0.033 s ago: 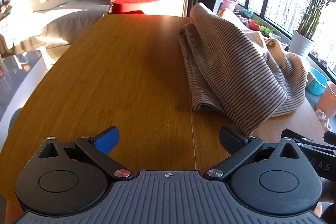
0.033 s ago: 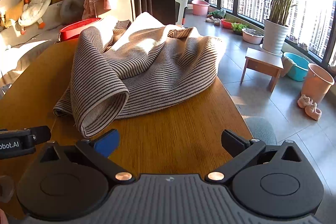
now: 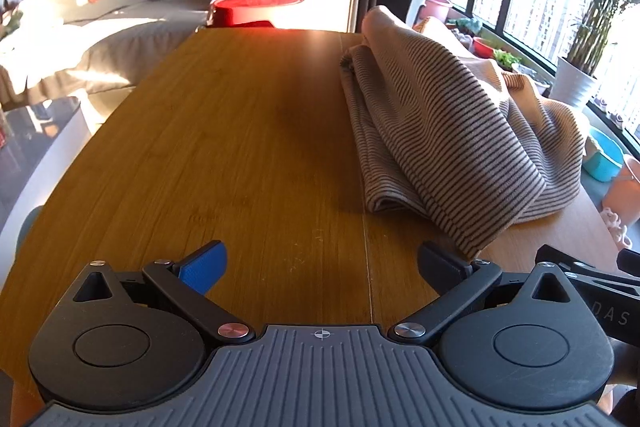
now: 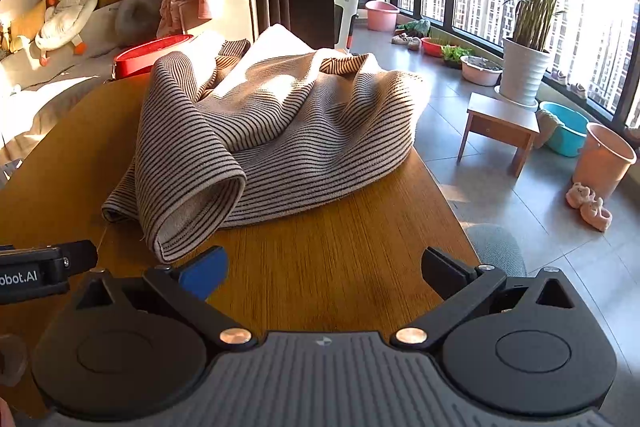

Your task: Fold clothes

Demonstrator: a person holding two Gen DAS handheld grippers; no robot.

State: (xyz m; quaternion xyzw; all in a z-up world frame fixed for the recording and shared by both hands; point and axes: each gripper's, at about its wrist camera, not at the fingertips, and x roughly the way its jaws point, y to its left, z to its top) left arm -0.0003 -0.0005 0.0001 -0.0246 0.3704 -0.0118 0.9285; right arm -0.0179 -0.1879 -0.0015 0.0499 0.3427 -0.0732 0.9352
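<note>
Nothing is showing as changed betw. the two sets of pics: the earlier pair and the current pair are matching, both tools parked at the near end of the bench (image 3: pixel 224 131), garment untouched. Reading that as a pause before the 1st grab, so folding isn't begun yet.

Left tool (image 3: pixel 322 263) is sitting spread wide, holding nothing, bare wood betw. its fingers. Right tool (image 4: pixel 324 269) is likewise spread wide, empty, hovering over the bench edge.

The striped sweater (image 4: pixel 272 131) is lying in a crumpled heap on the bench's window side, reaching toward the far end. One sleeve (image 4: pixel 188 187) is flopping toward the near edge, its cuff opening just beside the right tool's blue fingertip (image 4: pixel 204 273); can't tell if touching. In the left view the same sweater (image 3: pixel 440 131) is lying right of centre, its nearest fold ending just by the left tool's dark fingertip (image 3: pixel 442 263). It's needing to be spread flat first, prob. from that sleeve.

Containers:
- red tub (image 3: pixel 256 7), beyond the bench's far end, contents not visible.
- blue basin (image 4: pixel 568 129) on the floor by the window, something draped on its rim.
- peach bucket (image 4: pixel 606 159) beside it, inside not visible.
- pink basin (image 4: pixel 382 15) far back, can't tell contents.
- white planter (image 4: pixel 524 71) holding a tall plant.
</note>
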